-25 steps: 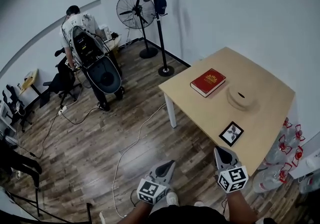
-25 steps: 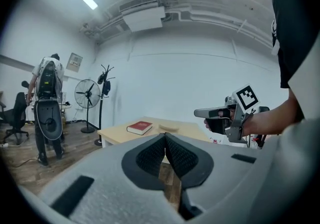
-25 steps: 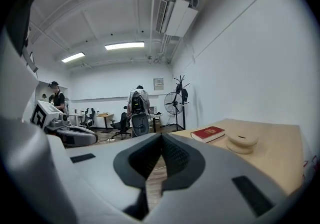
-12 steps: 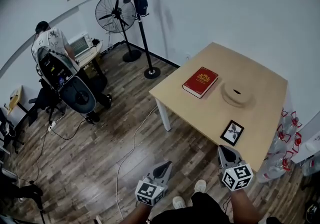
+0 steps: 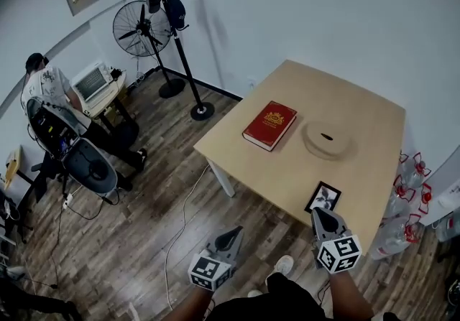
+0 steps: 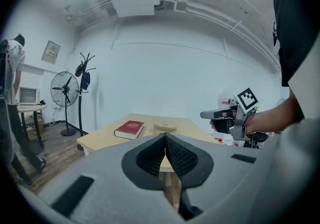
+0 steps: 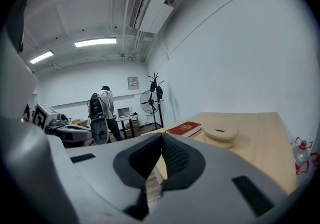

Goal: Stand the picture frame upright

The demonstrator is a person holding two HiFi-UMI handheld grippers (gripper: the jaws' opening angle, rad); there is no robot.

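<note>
Floor [image 5: 136,233]: open wood boards left of the table.
Table [image 5: 363,100]: light wood, against the white wall, its near edge facing both grippers.
Red book [image 5: 269,124]: flat by the left edge.
Round disc [image 5: 327,140]: beside the book, mid-table.
Picture frame [image 5: 323,197]: lying flat near the front edge, bare top around it.
Right gripper [image 5: 318,214]: jaws closed, empty, just short of the frame.
Left gripper [image 5: 235,230]: jaws closed, empty, over floor.

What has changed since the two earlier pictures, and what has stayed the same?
The head view swung, so the room slid left in it; the right gripper now shows closer to the picture frame. Nothing was gripped or released. The left gripper and the right one stay shut and empty; the frame still lies flat on the table.
</note>
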